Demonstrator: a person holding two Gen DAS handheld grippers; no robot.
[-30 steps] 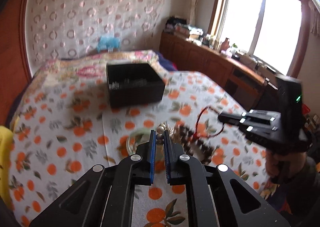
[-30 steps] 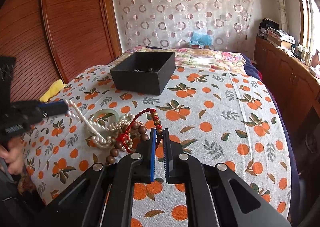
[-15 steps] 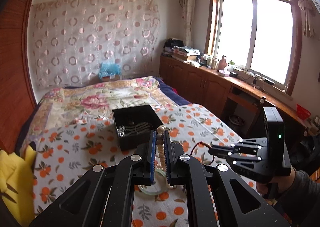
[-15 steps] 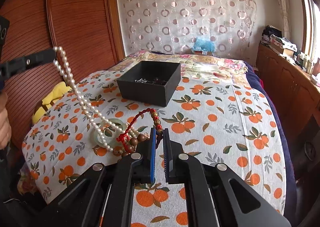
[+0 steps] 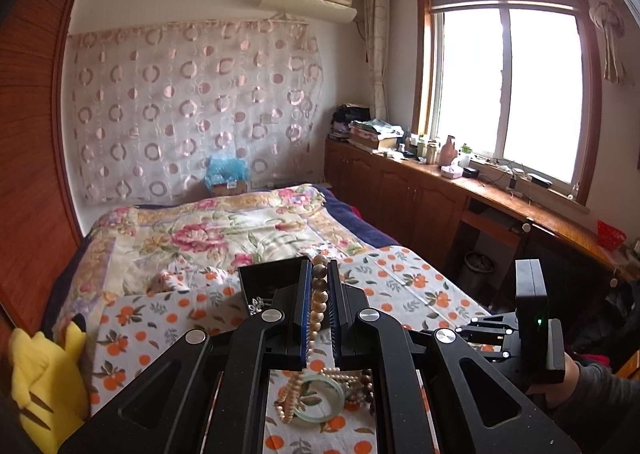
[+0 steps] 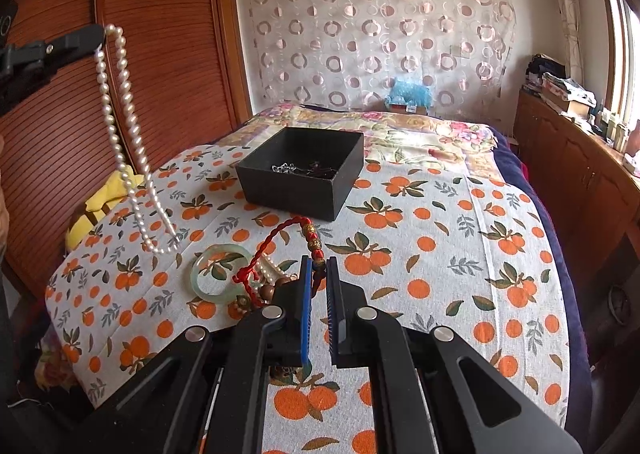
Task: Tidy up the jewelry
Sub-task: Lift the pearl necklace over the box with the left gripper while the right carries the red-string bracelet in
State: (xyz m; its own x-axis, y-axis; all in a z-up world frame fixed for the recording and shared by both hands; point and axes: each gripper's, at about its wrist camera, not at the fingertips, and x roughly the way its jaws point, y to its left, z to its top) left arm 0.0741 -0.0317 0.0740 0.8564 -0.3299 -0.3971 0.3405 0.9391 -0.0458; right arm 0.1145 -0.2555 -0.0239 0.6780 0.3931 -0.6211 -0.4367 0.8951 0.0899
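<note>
My left gripper (image 5: 319, 268) is shut on a white pearl necklace (image 5: 319, 300). In the right wrist view that gripper (image 6: 100, 36) is raised at the upper left, and the necklace (image 6: 120, 126) hangs from it in a long loop whose bottom reaches the bedcloth. My right gripper (image 6: 319, 268) is shut on a red cord bracelet (image 6: 310, 234) with gold beads, low over the bed. A green jade bangle (image 6: 200, 286) and a brown wooden bead bracelet (image 6: 268, 290) lie beside it. A black box (image 6: 304, 194) with silver jewelry inside stands further back.
An orange-print cloth (image 6: 440, 254) covers the bed. A yellow plush toy (image 5: 36, 366) lies at the bed's left edge against a wooden wardrobe (image 6: 160, 54). Wooden cabinets (image 5: 420, 198) with clutter run under the window on the right.
My left gripper rose with the pearl necklace, drawing it out of the heap until it hangs nearly free. The right gripper kept still on the red cord bracelet.
</note>
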